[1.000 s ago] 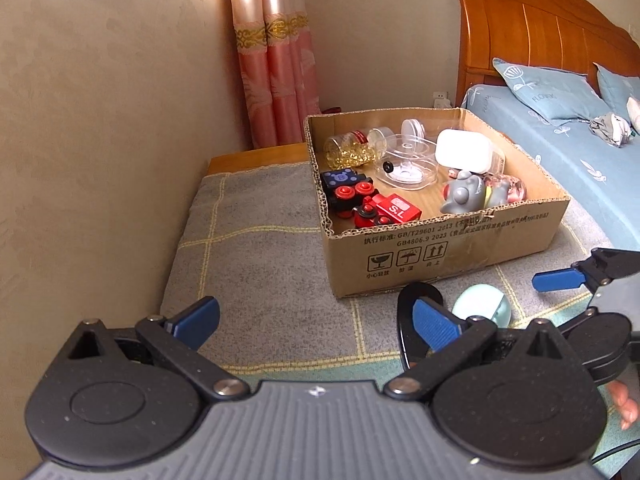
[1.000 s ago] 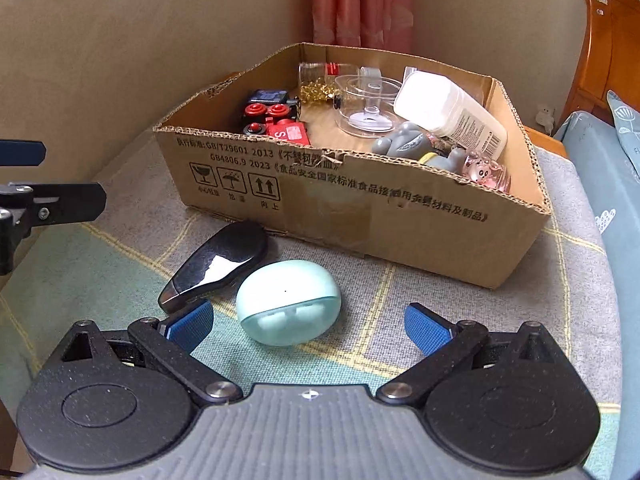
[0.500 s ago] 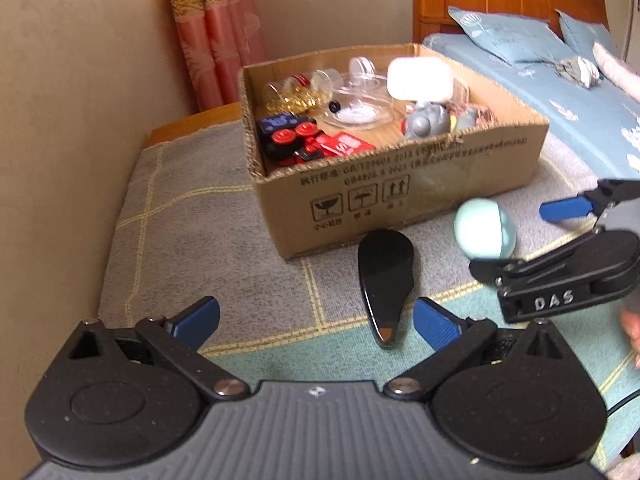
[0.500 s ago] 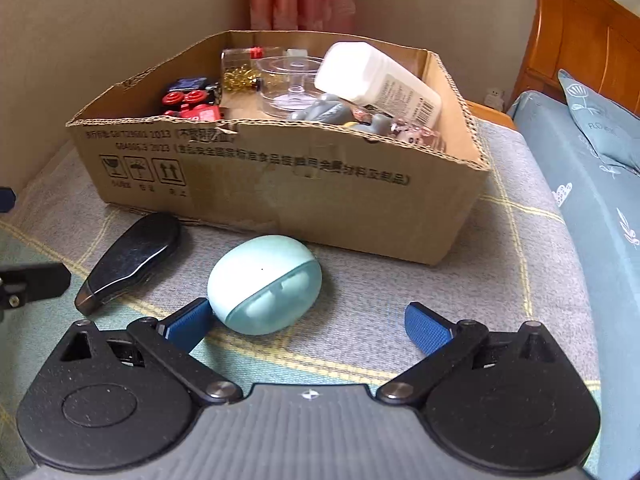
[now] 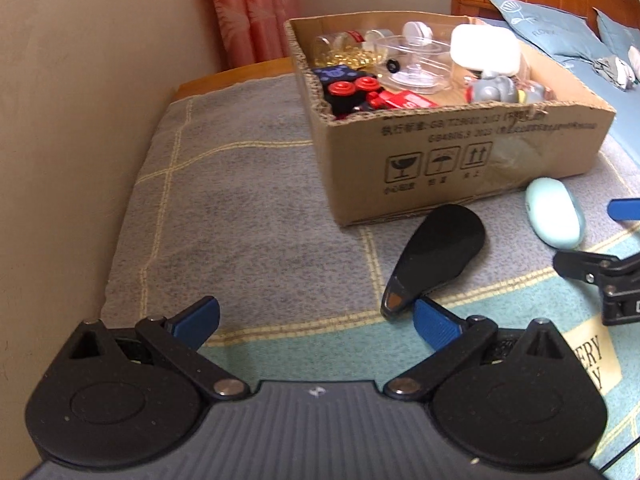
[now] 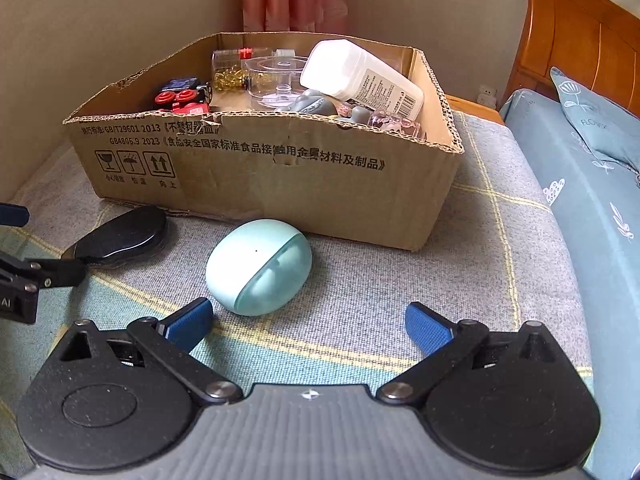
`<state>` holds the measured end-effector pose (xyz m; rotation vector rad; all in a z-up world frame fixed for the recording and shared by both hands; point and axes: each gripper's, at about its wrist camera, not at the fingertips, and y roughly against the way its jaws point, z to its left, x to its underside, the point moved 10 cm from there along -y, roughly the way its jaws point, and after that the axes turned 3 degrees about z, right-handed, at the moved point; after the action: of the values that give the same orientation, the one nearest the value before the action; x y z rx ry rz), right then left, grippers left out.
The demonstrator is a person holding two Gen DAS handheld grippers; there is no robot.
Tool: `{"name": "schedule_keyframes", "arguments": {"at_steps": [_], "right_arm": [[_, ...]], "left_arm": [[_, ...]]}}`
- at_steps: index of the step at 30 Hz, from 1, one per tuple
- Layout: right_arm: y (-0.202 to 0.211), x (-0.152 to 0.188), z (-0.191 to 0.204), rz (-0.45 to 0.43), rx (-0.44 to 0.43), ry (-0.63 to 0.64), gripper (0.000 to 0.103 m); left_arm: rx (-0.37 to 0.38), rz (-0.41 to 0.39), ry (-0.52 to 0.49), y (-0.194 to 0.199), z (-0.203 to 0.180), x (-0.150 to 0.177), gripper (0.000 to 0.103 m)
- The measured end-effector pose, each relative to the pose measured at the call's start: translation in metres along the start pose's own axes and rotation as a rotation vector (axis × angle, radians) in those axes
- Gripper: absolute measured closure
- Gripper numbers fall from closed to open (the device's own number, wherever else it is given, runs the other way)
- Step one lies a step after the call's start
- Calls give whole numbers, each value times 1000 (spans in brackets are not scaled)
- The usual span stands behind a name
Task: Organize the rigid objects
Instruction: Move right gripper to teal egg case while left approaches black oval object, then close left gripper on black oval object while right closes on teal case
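Mostly done, I'd judge — the cardboard box [image 6: 256, 184] already holds the bulk of the things, and only two pieces lie outside it on the blanket-covered counter [image 5: 240, 208]. Those two are the mint-green oval case [image 6: 259, 266], just in front of the box wall, and the black oval piece [image 5: 436, 256], beside the case and near the box's corner.

Both of my tongs are spread wide and grip nothing. My right tongs [image 6: 308, 322] hover low just short of the green case, which sits a little to the left of the gap. My left tongs [image 5: 316, 320] hang close to the black piece, whose narrow end lies just beside the right-hand pad.

Counting what I can make out in the box: one white bottle [image 6: 360, 76] lying tilted, one clear round dish [image 6: 276, 76], one clear jar of yellow beads [image 5: 352, 50], one red-and-black toy vehicle [image 5: 360, 90], and some small grey and pink figures — those I cannot count surely.

Left to do: two items into the box.
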<state>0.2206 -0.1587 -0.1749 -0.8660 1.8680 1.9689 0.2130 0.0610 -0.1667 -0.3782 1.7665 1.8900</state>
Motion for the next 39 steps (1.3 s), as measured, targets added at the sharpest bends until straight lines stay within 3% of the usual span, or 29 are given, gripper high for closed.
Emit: {"name": "schedule_keyframes", "arguments": {"at_steps": [6, 11, 16, 22, 28, 33, 37, 39], "right_arm": [[1, 1, 1, -9, -5, 7, 0], [2, 1, 2, -13, -11, 14, 0], [4, 3, 0, -27, -9, 14, 0], [5, 4, -3, -42, -26, 33, 0], [7, 8, -2, -61, -38, 51, 0], [10, 11, -1, -76, -42, 57, 0], [10, 11, -1, -75, -46, 61, 0], [11, 11, -1, -75, -45, 61, 0]], "left_arm": [[-58, 23, 61, -4, 14, -5, 1], [86, 43, 22, 6, -26, 0, 1], [182, 48, 57, 4, -56, -1, 1], [157, 14, 137, -5, -51, -15, 1], [69, -1, 125, -15, -60, -25, 1], [65, -12, 138, -17, -62, -30, 3], [77, -42, 105, -12, -60, -29, 15], [95, -54, 79, -10, -58, -26, 16]]}}
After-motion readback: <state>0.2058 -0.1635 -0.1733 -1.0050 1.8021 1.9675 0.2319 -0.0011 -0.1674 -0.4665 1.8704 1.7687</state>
